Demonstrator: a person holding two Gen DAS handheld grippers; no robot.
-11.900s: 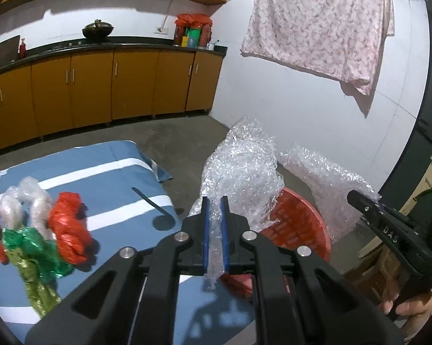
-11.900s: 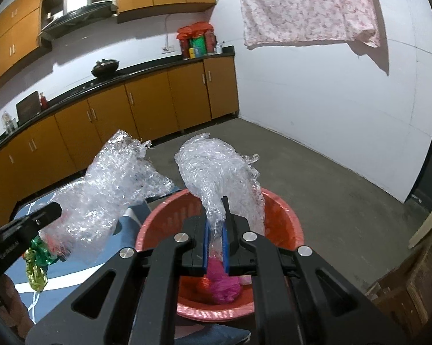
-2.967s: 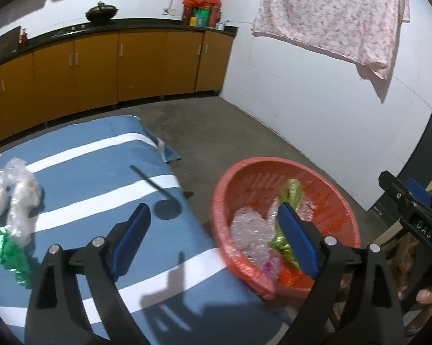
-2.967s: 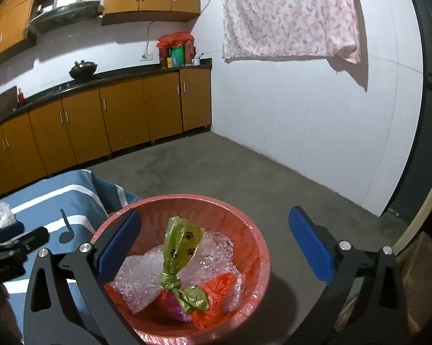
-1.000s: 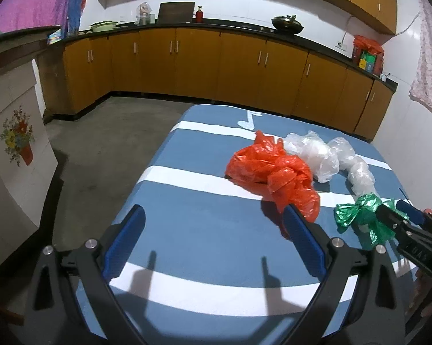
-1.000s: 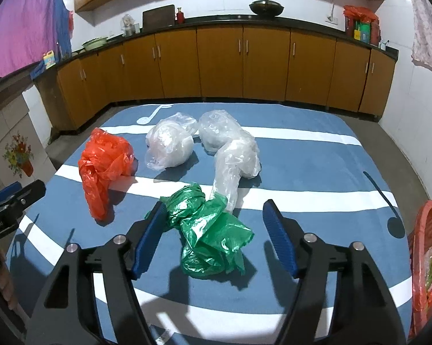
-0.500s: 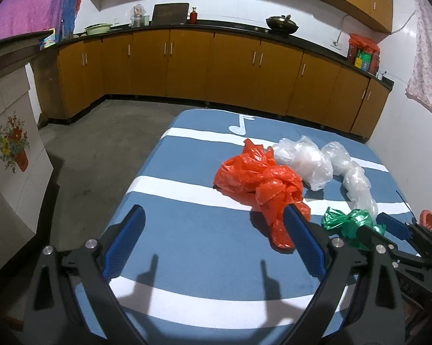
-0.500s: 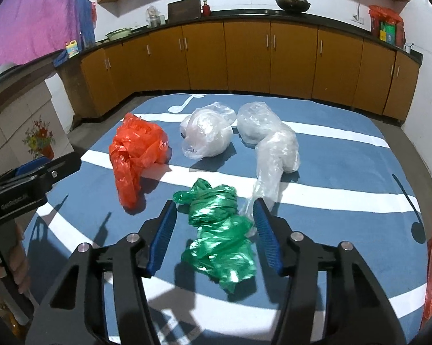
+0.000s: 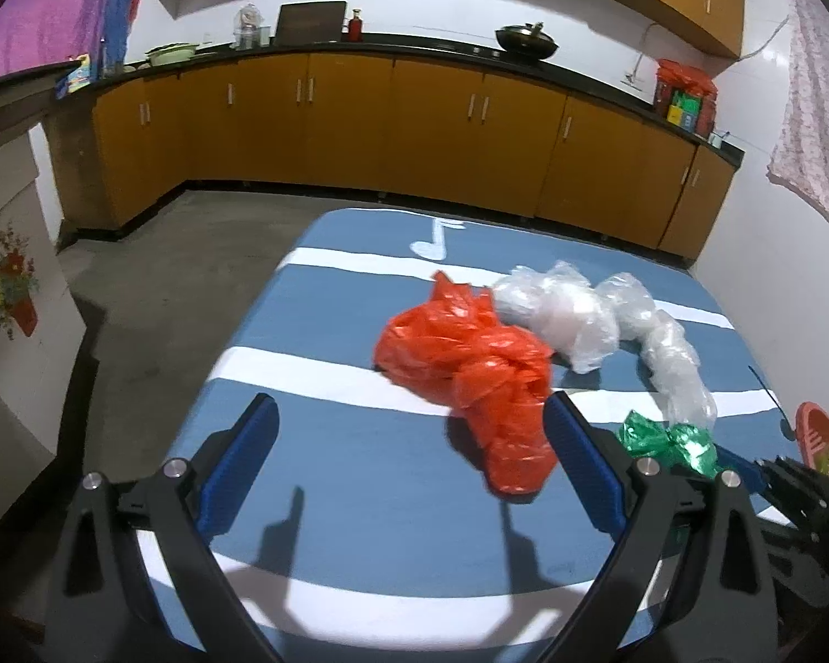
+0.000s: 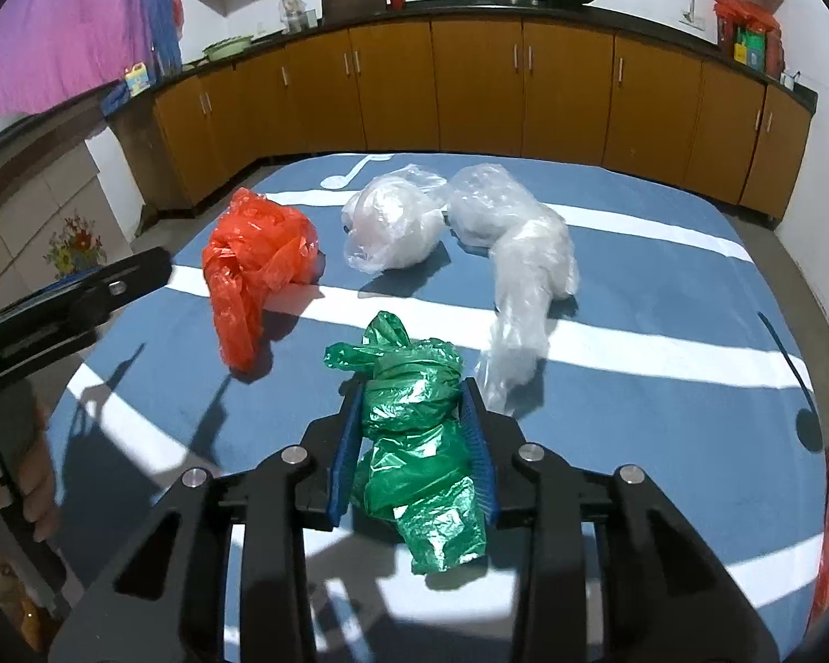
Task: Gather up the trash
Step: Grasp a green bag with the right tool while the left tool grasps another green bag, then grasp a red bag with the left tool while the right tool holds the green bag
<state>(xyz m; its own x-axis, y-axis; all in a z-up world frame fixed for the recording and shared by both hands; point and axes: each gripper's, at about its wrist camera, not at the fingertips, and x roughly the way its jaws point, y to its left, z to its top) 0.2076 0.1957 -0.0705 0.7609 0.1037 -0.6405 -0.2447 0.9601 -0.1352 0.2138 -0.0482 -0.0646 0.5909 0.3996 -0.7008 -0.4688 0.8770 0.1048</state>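
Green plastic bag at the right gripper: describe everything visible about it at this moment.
The green plastic bag is thin, glossy, translucent film, crumpled and twisted into a knotted bundle with a loose tail toward the camera. It lies on the blue, white-striped cloth, apart from the orange bag and just beside the end of the clear plastic bundle. The right gripper straddles it, jaws closing, blue pads at both sides of its knotted middle. Only its crinkled top shows in the left wrist view.
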